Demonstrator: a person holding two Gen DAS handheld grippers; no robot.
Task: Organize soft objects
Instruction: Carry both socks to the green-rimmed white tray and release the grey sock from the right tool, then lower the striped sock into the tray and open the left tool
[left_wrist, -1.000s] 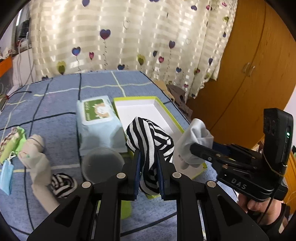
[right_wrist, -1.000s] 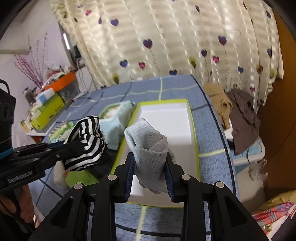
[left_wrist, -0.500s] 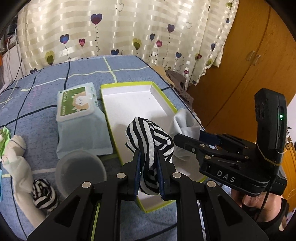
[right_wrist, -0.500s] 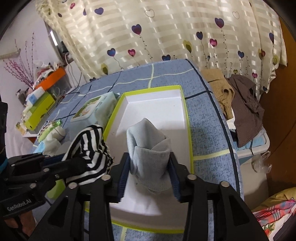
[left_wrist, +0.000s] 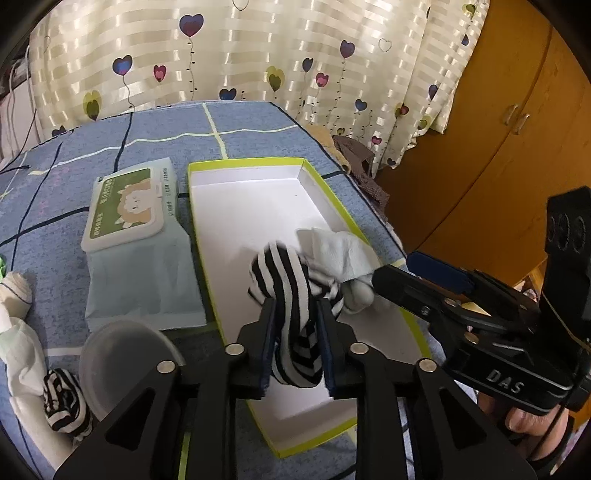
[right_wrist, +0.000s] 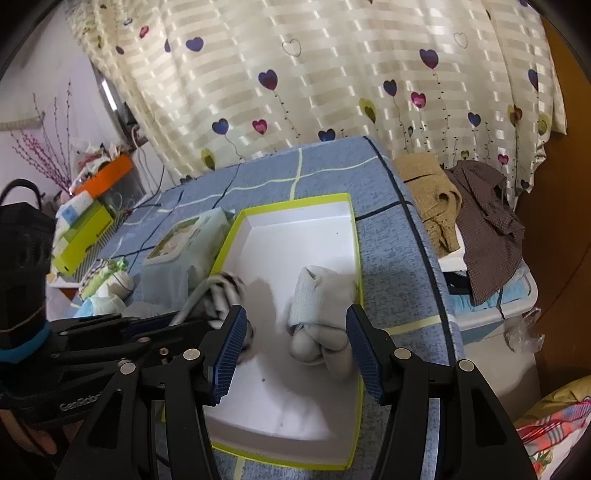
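A white box with a lime rim (left_wrist: 258, 162) (right_wrist: 295, 201) lies on the blue bed. My left gripper (left_wrist: 297, 310) is shut on a black-and-white striped sock (left_wrist: 288, 273), held low inside the box; the sock shows blurred in the right wrist view (right_wrist: 225, 291). My right gripper (right_wrist: 293, 321) is open, its jaws wide apart around a grey rolled sock (right_wrist: 321, 302) that rests on the box floor by the right wall. The grey sock (left_wrist: 343, 254) touches the striped one.
A wet-wipes pack (left_wrist: 129, 206) lies left of the box. A clear lid (left_wrist: 125, 354), another striped sock (left_wrist: 62, 398) and a white sock (left_wrist: 14, 332) lie at the near left. Clothes (right_wrist: 480, 206) are piled off the bed's right edge. Boxes (right_wrist: 81, 229) stand far left.
Both grippers moved down into the box. The right gripper opened and let go of the grey sock, which now rests in the box. The left still holds the striped sock.
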